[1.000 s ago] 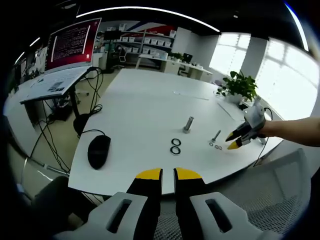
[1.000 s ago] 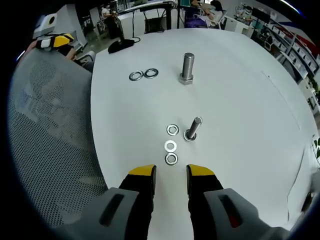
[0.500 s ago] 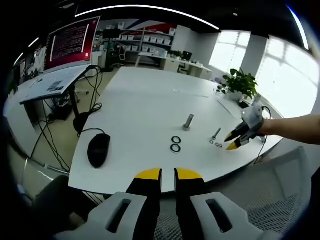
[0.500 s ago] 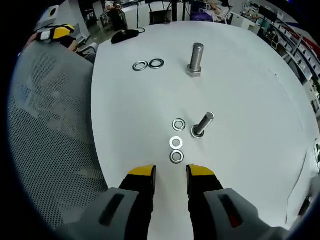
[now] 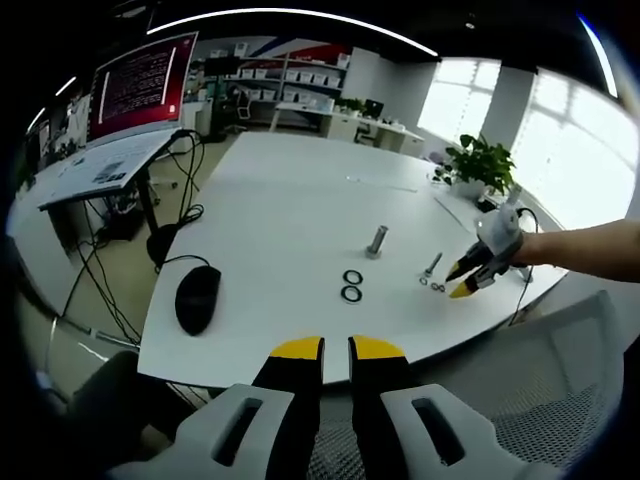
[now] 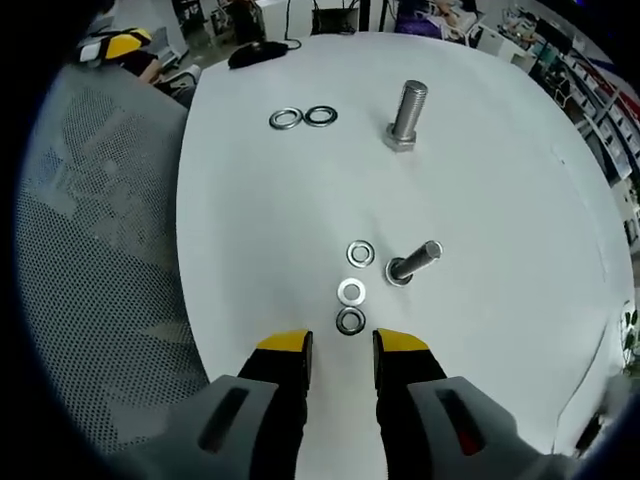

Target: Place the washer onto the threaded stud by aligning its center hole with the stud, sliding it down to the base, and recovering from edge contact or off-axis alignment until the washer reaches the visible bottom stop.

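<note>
Three small washers lie in a row on the white table (image 6: 260, 220), the nearest one (image 6: 350, 321) just ahead of my right gripper (image 6: 341, 348). That gripper is open with nothing between its jaws. The small threaded stud (image 6: 414, 263) stands right of the washers and leans in this view. From the left gripper view, the right gripper (image 5: 459, 282) hovers beside the small stud (image 5: 432, 268) and small washers (image 5: 430, 287). My left gripper (image 5: 336, 350) hangs off the table's near edge, its jaws a narrow gap apart and empty.
A bigger bolt (image 6: 406, 115) stands farther off, with two larger washers (image 6: 303, 118) to its left. A black mouse (image 5: 198, 300) lies near the table edge. A mesh chair (image 6: 90, 260) sits beside the table. A monitor (image 5: 145, 85) and a plant (image 5: 480, 165) stand beyond.
My right gripper has moved in closer over the table, bringing the nearest small washer just ahead of its jaws. The left gripper has stayed put.
</note>
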A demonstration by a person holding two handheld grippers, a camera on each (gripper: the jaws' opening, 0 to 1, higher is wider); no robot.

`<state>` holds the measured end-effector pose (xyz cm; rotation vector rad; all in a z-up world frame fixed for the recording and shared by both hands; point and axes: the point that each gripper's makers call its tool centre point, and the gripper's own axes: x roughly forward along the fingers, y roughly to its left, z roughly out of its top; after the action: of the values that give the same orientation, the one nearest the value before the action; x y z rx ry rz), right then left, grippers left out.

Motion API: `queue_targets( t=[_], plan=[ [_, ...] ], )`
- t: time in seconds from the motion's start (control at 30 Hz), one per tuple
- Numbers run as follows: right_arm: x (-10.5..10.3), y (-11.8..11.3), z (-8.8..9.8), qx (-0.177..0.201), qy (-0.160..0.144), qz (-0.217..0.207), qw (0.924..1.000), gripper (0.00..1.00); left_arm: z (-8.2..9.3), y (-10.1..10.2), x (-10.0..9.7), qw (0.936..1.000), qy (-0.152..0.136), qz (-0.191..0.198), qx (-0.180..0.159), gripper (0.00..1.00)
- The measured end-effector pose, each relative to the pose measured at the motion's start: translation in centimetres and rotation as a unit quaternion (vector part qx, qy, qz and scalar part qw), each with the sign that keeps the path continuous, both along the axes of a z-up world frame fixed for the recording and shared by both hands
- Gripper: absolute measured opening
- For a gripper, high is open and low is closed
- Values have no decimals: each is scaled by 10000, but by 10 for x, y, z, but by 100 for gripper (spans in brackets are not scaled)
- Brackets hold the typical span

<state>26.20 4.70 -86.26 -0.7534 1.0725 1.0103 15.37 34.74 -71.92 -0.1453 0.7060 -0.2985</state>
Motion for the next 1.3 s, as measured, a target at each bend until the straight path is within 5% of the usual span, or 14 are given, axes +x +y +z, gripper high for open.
queue_targets(
  t=[0.73,1.3],
  plan=[
    [1,4,-6,-399,251,228,9986,25,1,1,1,10000,-22,40,-23,7],
    [5,6,-6,-281,82,34,9996,16,1,1,1,10000,-48,64,-40,7]
  ],
)
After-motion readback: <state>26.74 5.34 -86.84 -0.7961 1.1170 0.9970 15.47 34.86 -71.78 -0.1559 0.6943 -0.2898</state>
